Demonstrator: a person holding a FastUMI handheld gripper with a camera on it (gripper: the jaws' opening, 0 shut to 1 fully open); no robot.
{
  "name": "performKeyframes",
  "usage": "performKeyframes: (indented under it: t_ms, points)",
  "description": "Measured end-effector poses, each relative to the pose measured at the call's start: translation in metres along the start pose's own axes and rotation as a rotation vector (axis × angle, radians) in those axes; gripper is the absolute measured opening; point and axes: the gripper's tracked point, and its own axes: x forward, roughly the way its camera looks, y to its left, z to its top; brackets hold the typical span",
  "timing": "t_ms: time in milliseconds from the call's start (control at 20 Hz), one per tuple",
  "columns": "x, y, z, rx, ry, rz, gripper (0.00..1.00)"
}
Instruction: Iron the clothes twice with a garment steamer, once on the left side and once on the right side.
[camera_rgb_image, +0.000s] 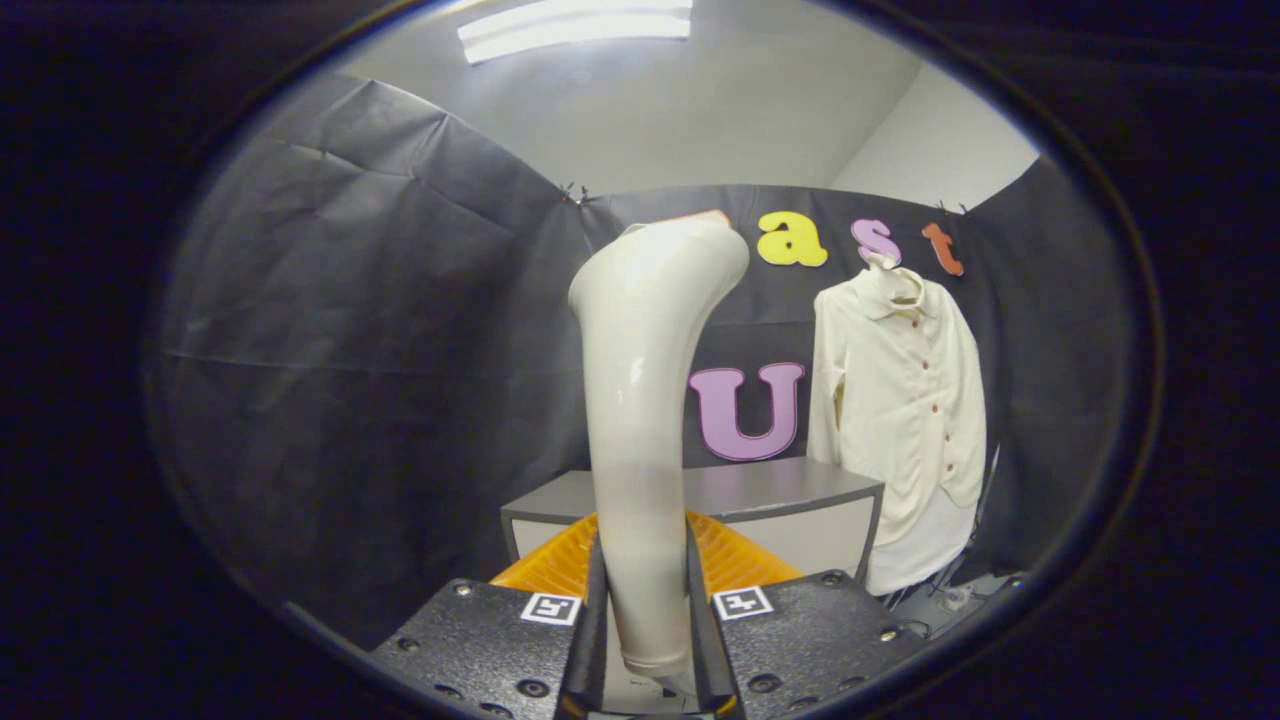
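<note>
Being clamped upright between both gripper (645, 640) fingers is the garment steamer (645, 400); shirt (900, 400) is hanging beyond.

A recording booth: black cloth walls (380, 330), a grey table (780, 490), a ceiling strip light (575, 25).

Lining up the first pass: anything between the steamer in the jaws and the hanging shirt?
No. In the gripper view, the gripper clamps the steamer; the stretch to the shirt is bare, with a grey table lower down.

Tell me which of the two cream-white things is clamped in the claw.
The garment steamer: its handle stands upright between the claw fingers, both pressing on it. The shirt hangs apart, well beyond, against the booth wall.
</note>
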Motion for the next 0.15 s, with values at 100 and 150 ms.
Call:
performKeyframes:
  t_ms: [100,150]
  points:
    - [-0.0017,0.0013,-0.0004,-0.002,-0.001,0.005,0.34]
    - [-0.0024,0.0003,-0.0008,-0.006,-0.001,0.005,0.34]
